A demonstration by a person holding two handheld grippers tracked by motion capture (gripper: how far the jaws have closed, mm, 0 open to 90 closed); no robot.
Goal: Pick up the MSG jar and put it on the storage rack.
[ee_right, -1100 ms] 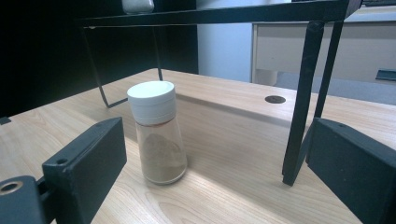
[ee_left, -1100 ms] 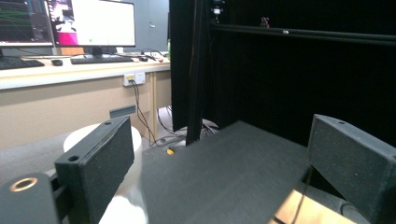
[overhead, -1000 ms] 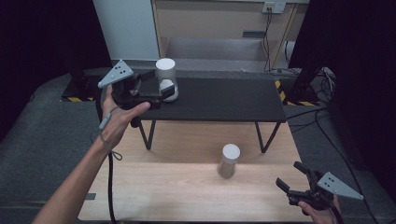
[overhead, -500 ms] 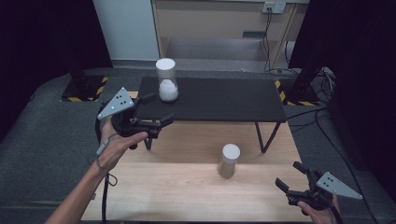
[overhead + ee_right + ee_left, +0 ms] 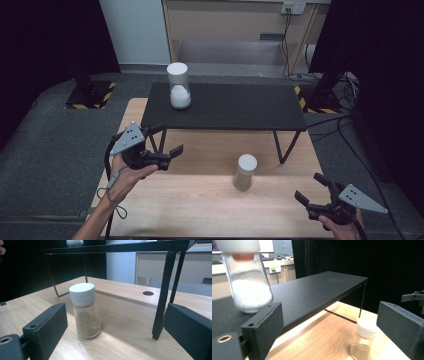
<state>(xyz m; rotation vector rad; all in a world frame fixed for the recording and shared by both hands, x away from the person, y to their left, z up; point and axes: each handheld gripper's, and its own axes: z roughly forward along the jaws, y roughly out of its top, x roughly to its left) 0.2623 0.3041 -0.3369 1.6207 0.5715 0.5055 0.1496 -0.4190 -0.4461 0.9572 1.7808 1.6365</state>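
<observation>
With both sets of jaws spread and empty, the right gripper [image 5: 314, 196], near the counter's [image 5: 200, 210] front right corner, should probably approach the brown-spice shaker [image 5: 244, 172] level, straddling its glass below the white cap [image 5: 82, 293].

- Shaker with brown powder [image 5: 245, 172] — a clear glass jar with a white screw cap, standing upright on the wooden table [image 5: 200, 210], just in front of the black shelf [image 5: 225, 105]. The right gripper view is showing the powder filling roughly its lower third [image 5: 86, 315].
- Shaker with white powder [image 5: 178, 86] — same clear body and white cap, standing upright on top of the shelf near its far left corner. White powder is sitting in the lower half [image 5: 249, 287].
- The two shakers are standing well apart, neither one being touched.
</observation>
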